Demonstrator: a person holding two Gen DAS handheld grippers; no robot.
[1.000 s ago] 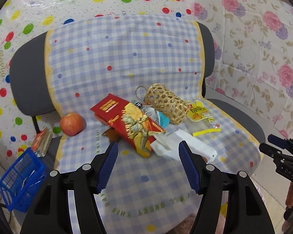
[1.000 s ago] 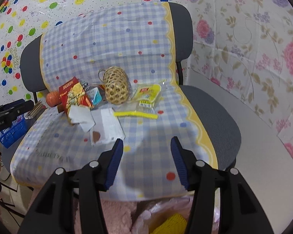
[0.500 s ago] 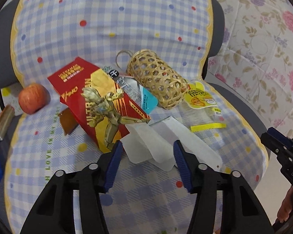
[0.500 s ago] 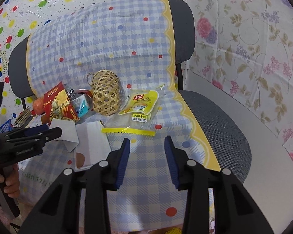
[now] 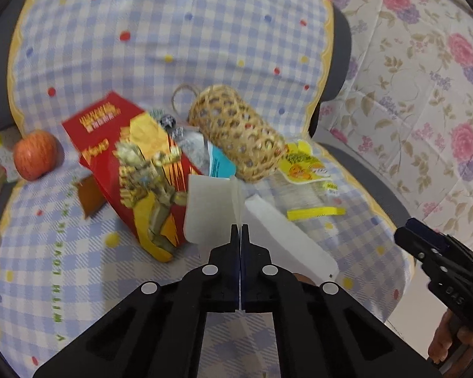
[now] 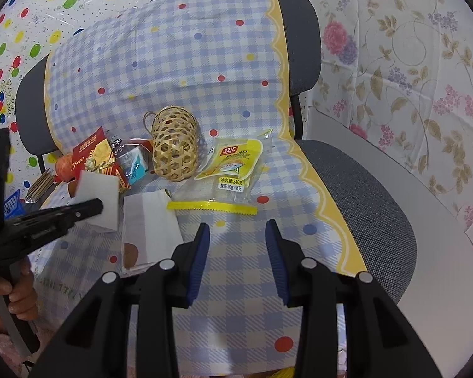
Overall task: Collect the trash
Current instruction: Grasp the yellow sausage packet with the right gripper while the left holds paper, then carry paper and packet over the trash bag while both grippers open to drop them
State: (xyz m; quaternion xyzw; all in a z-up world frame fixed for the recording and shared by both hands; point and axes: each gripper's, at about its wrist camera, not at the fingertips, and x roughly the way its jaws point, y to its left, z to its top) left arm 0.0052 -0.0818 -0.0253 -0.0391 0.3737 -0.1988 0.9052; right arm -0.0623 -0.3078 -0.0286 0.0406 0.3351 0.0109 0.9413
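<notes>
My left gripper [image 5: 239,231] has its fingers just closed on a white paper scrap [image 5: 205,208] lifted beside the red snack bag [image 5: 135,170] on the checked chair cover [image 5: 173,31], while my right gripper [image 6: 236,236], having just opened slightly, hovers half-open and empty near the yellow wrapper [image 6: 233,160].

Left tool [image 5: 239,230] was brought down toward the litter; its jaws, wide earlier, are now pressed together on the white paper piece [image 5: 205,208], lifted at frame centre. Right tool [image 6: 236,245] was advanced; its jaws narrowed slightly, nothing between them.
</notes>
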